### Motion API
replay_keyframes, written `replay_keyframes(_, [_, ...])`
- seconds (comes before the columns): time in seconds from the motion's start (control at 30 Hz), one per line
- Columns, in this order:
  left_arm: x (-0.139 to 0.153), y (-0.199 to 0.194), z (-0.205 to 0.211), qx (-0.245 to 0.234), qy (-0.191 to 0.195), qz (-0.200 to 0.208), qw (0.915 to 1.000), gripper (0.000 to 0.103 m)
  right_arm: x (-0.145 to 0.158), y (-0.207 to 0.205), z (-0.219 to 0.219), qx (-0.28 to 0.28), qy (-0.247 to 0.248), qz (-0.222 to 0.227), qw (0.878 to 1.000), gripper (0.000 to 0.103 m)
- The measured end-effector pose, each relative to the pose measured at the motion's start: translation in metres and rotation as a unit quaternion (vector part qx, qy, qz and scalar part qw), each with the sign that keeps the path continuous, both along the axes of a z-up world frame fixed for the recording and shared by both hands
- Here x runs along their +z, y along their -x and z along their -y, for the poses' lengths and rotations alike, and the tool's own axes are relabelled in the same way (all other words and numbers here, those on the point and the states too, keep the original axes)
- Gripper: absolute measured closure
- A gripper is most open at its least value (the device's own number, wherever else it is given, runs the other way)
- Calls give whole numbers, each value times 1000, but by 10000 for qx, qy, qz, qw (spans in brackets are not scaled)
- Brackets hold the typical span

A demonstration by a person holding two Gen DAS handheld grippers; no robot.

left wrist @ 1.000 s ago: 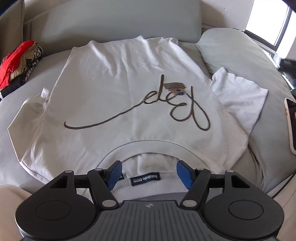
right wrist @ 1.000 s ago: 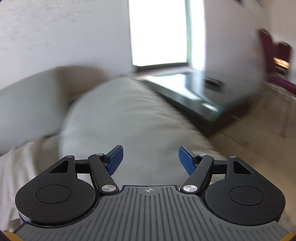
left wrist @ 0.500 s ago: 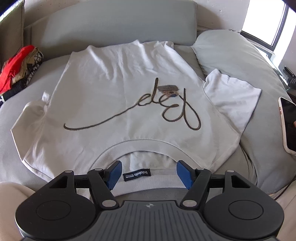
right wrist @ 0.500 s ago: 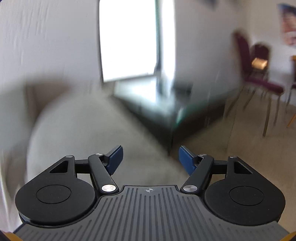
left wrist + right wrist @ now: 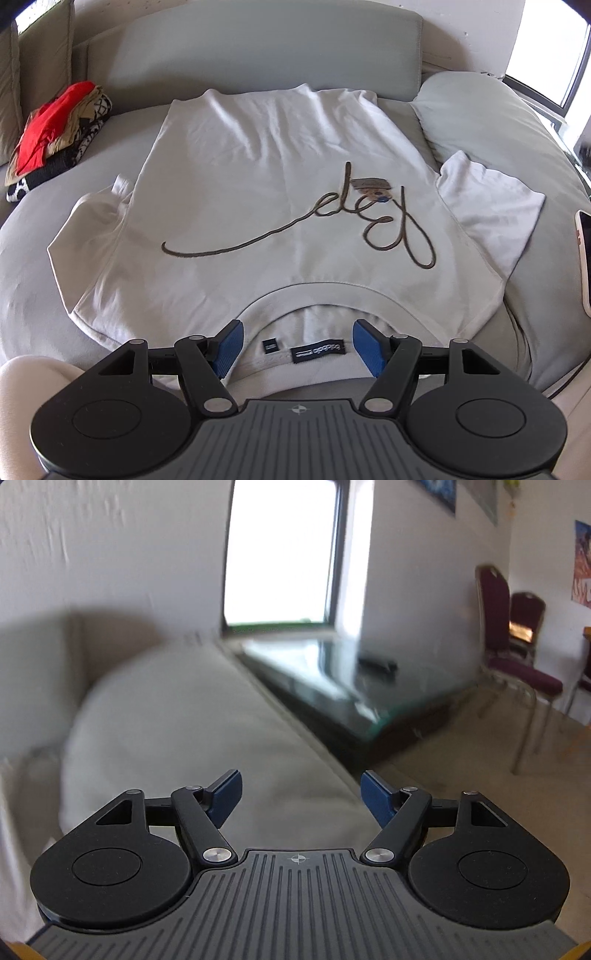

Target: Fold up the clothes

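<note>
A cream T-shirt (image 5: 266, 192) lies flat, front up, on a grey sofa (image 5: 236, 48), its length running from the collar nearest the camera to the hem at the backrest. The left gripper (image 5: 295, 345) hovers over the collar, jaws wide and empty, as a second earlier. The right gripper (image 5: 301, 797), also wide and empty, has swung from the sofa's cushion (image 5: 177, 720) toward a glass table (image 5: 332, 679).

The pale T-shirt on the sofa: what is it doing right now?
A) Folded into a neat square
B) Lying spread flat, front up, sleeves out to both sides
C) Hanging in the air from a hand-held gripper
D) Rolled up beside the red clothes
B: the T-shirt lies flat on the sofa with its script design showing and both sleeves out.
</note>
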State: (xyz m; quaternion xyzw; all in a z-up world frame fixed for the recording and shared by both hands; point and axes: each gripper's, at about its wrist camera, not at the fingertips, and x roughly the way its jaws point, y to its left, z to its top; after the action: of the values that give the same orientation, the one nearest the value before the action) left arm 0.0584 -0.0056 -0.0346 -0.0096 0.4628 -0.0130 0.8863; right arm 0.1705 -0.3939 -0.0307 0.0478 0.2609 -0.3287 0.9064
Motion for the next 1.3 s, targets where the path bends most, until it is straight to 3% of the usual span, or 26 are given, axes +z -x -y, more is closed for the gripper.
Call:
replay_keyframes(0.13, [-2,0,-10,168,97,-7,9998,37,-10,2,26,-163,-315,-20,9994,27])
replay_keyframes(0.23, [-3,-2,-15,254,145,-50,9996,37,-1,7,48,-56,-834,786,9934,27])
replay_keyframes(0.33, [-3,-1,-17,299,137,-46,9994,37,17,28,61,133,-842,2334,9686,24])
replay_keyframes(0.43, [-1,0,-17,333,121,-7,9994,37,21,35,65,35,-854,2357,9681,23])
replay_keyframes(0.53, [0,-1,-17,355,91,23,9993,37,19,38,66,-92,-1128,2226,9683,23])
replay_keyframes(0.6, [2,0,-18,345,55,80,9994,37,22,33,56,133,-1336,2050,9695,23])
replay_keyframes(0.73, [12,6,-43,536,-24,269,9982,37,24,18,-12,1434,-1289,1598,9681,24])
replay_keyframes(0.83, [19,19,-87,1180,-24,349,9924,37,27,16,-74,2220,-1324,1069,9601,24])
replay_keyframes(0.97, [25,42,-164,2228,125,391,9740,37,31,27,-158,3093,-1541,264,9380,24])
replay_keyframes(1.13, [21,43,-259,3014,1186,485,9449,42,27,62,-241,3897,-1678,-366,9048,23])
replay_keyframes(1.23, [8,28,-291,3061,2039,445,9288,46,16,67,-264,4118,-1863,-649,8897,23])
replay_keyframes(1.3, [-7,15,-306,3016,2765,319,9119,49,8,73,-274,4223,-1946,-834,8814,23])
